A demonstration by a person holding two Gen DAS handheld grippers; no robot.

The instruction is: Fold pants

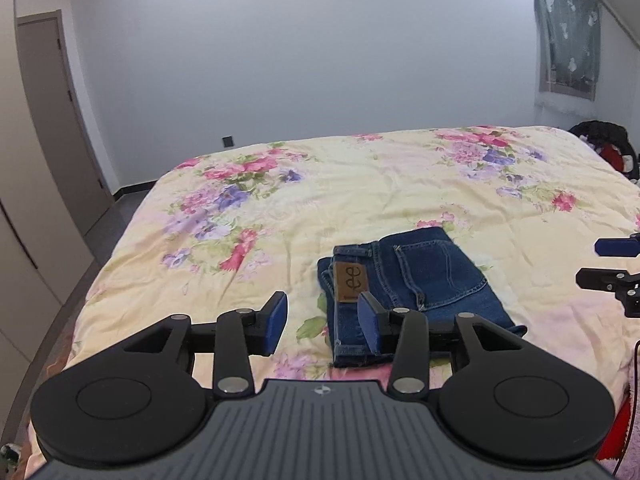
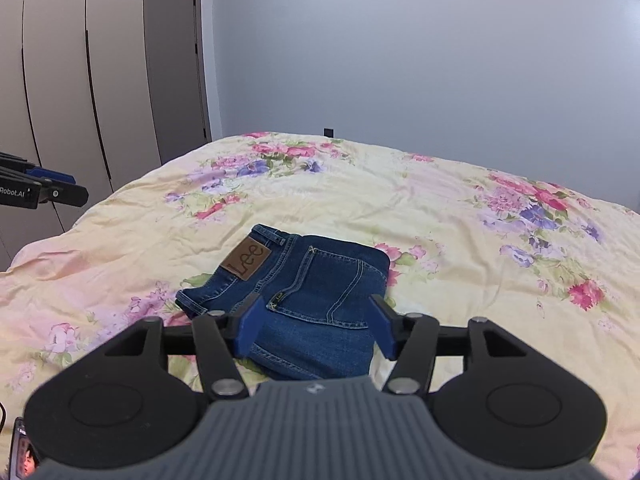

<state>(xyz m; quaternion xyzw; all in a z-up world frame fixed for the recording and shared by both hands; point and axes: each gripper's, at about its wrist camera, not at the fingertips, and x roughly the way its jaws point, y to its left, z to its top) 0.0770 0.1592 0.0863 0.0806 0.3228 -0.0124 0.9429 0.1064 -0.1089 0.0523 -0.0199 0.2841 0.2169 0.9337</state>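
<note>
Left claw (image 1: 322, 326): blue-padded fingers spread wide, holding nothing, raised over the near edge of the bed (image 1: 400, 184); its right finger overlaps the pants in view.
Right claw (image 2: 316, 326): fingers likewise wide apart, nothing held, poised above the near end of the pants; whether it touches the cloth cannot be told.
Pants (image 2: 304, 292): dark blue denim, folded into a compact rectangle, lying flat on the bed near its front edge; back pocket and brown Lee patch (image 2: 248, 261) face up.
Bed: cream floral cover, lightly wrinkled.
Background: grey door (image 2: 176, 52), wardrobe panels (image 2: 56, 72), green patterned cloth (image 1: 568, 36) hung on the wall.
</note>
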